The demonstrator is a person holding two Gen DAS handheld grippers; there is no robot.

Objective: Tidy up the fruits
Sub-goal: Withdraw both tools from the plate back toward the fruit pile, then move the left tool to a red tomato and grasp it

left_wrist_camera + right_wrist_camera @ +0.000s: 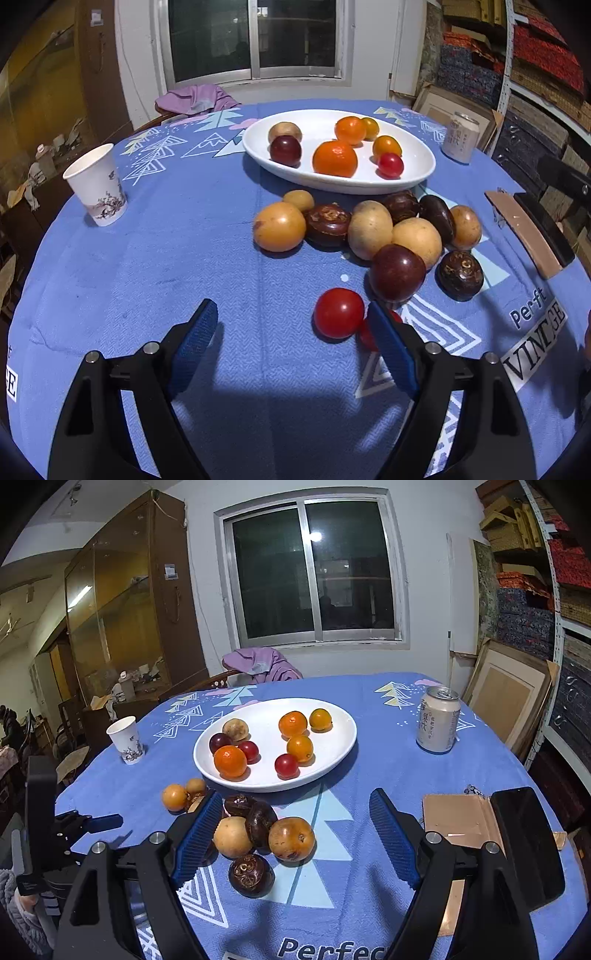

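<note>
A white oval plate (413, 177) (332, 753) holds oranges, small red and dark plums and a tan fruit. In front of it a loose pile of tan fruits (279, 226), dark brown water chestnuts (328, 224) and a dark plum (397, 272) lies on the blue cloth; the pile also shows in the right wrist view (258, 830). A red tomato (338, 312) lies just ahead of my open, empty left gripper (291, 314), near its right finger; a second red one is half hidden behind that finger. My right gripper (291, 805) is open and empty above the pile.
A paper cup (98, 184) (127, 740) stands at the left. A drink can (460, 137) (437, 720) stands at the right. A phone in a brown folio case (491, 834) (532, 232) lies at the right edge. A chair with purple cloth (258, 664) is behind the table.
</note>
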